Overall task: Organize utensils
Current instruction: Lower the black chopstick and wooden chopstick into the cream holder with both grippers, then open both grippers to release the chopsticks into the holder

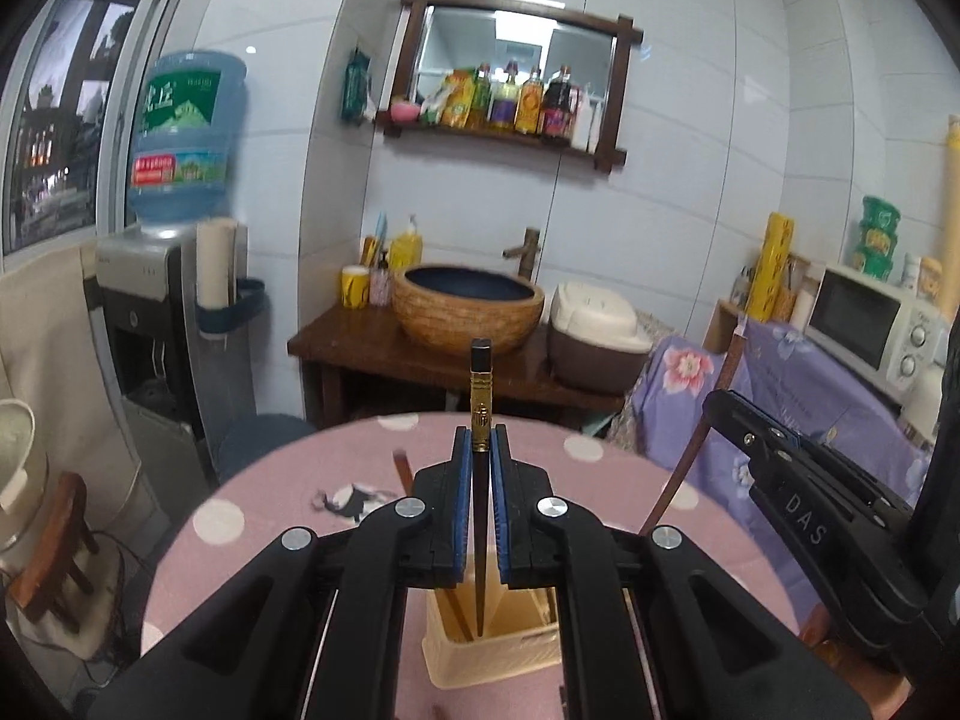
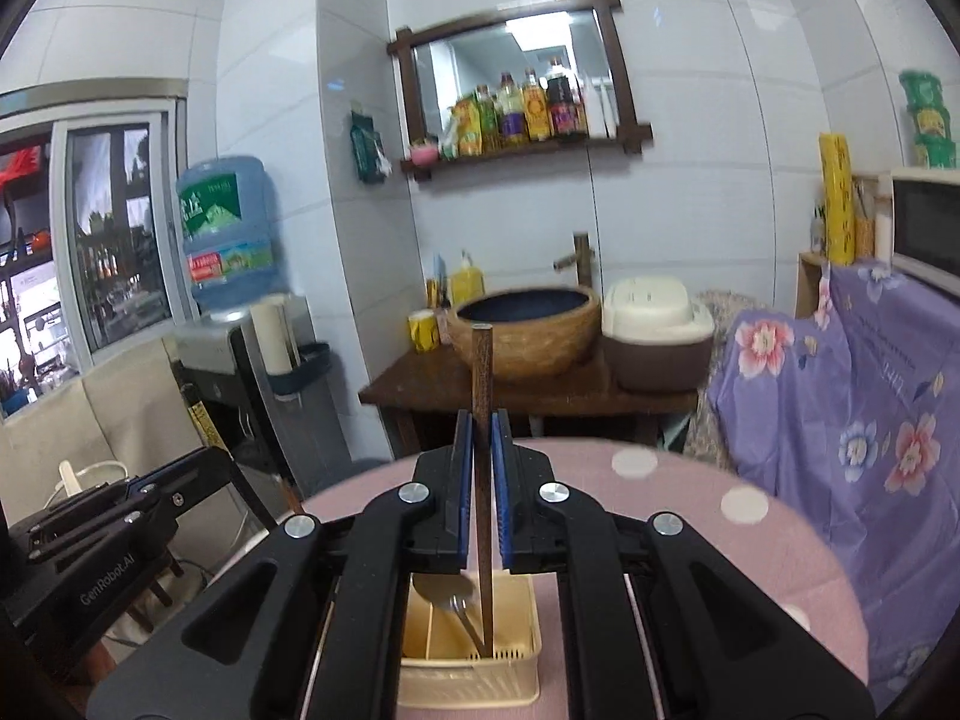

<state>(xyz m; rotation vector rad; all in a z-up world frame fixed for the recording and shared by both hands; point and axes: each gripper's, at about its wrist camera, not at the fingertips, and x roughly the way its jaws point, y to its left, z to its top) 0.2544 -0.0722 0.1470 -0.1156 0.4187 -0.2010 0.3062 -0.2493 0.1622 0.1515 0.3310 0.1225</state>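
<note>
The left gripper (image 1: 480,450) is clamping a dark chopstick with a gold band (image 1: 480,408) upright, its lower tip dipping into the cream utensil basket (image 1: 492,660) on the pink polka-dot tablecloth (image 1: 270,480). The right gripper (image 2: 480,450) is pinching a brown wooden chopstick (image 2: 482,372) upright over the same basket, where a metal spoon (image 2: 447,591) is lying.

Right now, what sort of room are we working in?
Most likely a small home kitchen or dining corner: a microwave on a cloth-covered counter, a rice cooker beside a basin sink, and a water dispenser near the dotted pink table.
</note>
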